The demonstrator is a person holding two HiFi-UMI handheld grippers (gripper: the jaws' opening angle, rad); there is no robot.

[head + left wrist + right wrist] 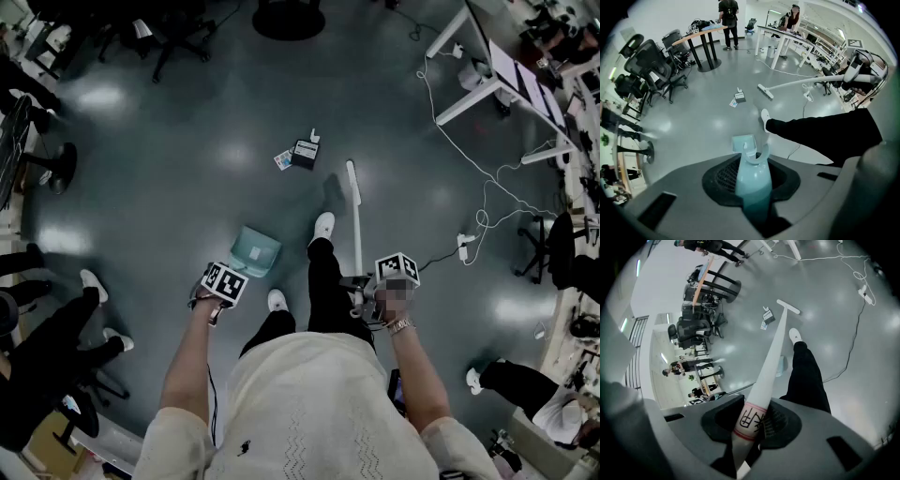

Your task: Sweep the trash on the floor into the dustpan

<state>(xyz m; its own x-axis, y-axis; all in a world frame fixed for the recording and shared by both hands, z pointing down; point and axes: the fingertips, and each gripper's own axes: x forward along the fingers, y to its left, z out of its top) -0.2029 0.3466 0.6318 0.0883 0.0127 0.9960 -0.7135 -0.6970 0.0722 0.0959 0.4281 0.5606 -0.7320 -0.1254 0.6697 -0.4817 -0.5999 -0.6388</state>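
The trash (298, 155) is a dark small box, a white card and a white scrap lying together on the grey floor ahead; it also shows as trash (738, 98) and trash (767, 317). My left gripper (223, 282) is shut on the handle of a teal dustpan (255, 251), which hangs low near my left foot; the dustpan (746, 149) points toward the trash. My right gripper (394, 272) is shut on a white broom (355, 220), whose head (788, 307) is near the trash, to its right.
My legs and white shoes (322, 226) stand between dustpan and broom. White cables (478, 187) and a power strip (464, 242) lie on the floor at right. Desks (497, 75) stand at the far right, office chairs (169, 33) at the far left, seated people (47, 328) at left.
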